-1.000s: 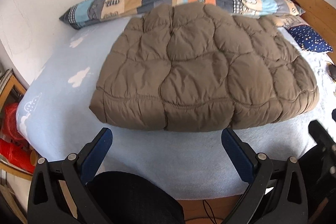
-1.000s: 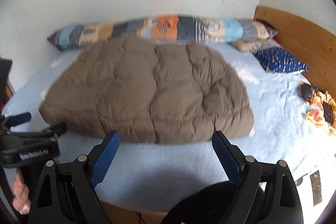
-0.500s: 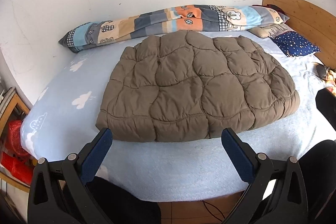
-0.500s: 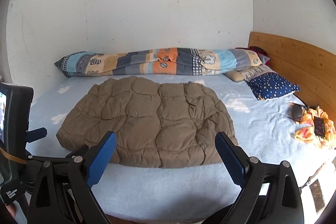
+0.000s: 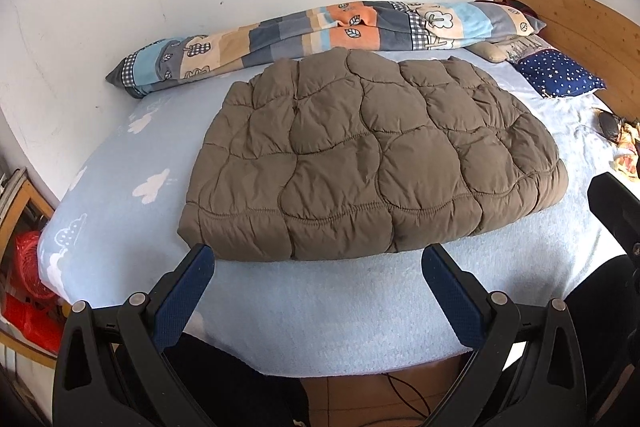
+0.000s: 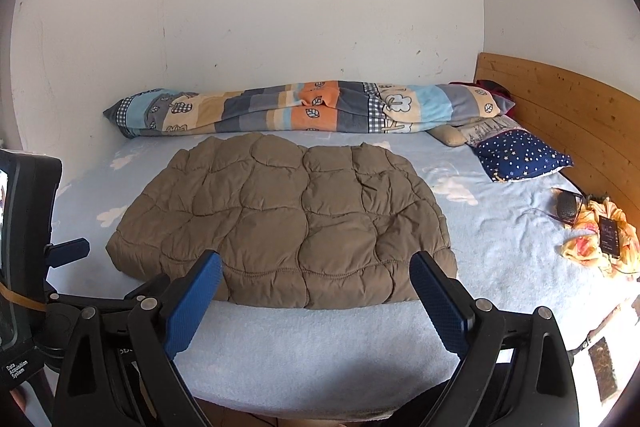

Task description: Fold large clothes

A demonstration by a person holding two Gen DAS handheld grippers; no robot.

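A brown quilted puffy garment (image 5: 372, 155) (image 6: 284, 223) lies folded into a flat block in the middle of the light blue bed (image 5: 328, 291) (image 6: 320, 343). My left gripper (image 5: 318, 269) hangs open short of the garment's near edge, over the front of the bed, with nothing between its blue pads. My right gripper (image 6: 316, 273) is open too, held back from the near edge and empty. The left gripper's body shows at the left edge of the right wrist view.
A rolled patchwork blanket (image 5: 320, 35) (image 6: 304, 107) lies along the wall behind the garment. A navy starred pillow (image 6: 524, 155) and wooden headboard (image 6: 560, 107) are at the right. Yellow cloth with a phone (image 6: 608, 235) sits on the right. Red items (image 5: 28, 267) lie left of the bed.
Both grippers have drawn back and risen from the garment, which now looks smaller and farther away. The garment itself lies as before.
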